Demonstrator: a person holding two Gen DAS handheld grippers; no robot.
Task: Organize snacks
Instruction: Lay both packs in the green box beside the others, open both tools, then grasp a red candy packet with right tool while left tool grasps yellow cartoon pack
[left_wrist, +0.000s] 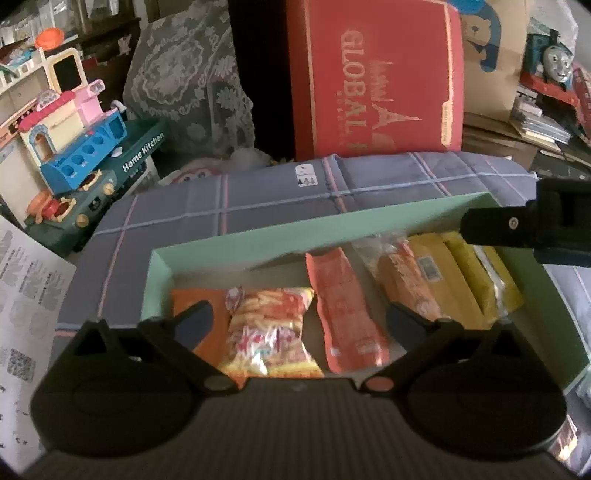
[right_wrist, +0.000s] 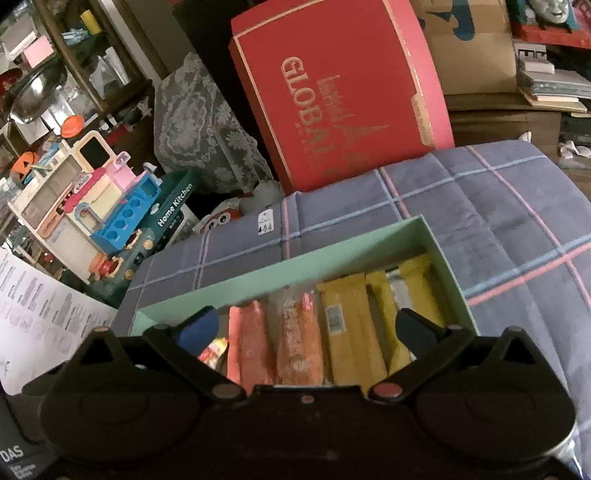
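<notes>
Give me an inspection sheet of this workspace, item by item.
Surface: blue plaid quilt, wrinkled, carrying the box.
Job's things: green box holding a fries bag, red pouch, orange-and-clear pack and yellow packs in a row.
Clutter: printed sheet beside the quilt.
Grippers: left gripper open over the fries bag; right gripper open over the packs.
Cables: nothing seen.
Surroundings: red Global box, toy kitchen, lace cover.

green box (left_wrist: 280, 236) open on top, snack packets (left_wrist: 347, 314) crowding its floor
</notes>
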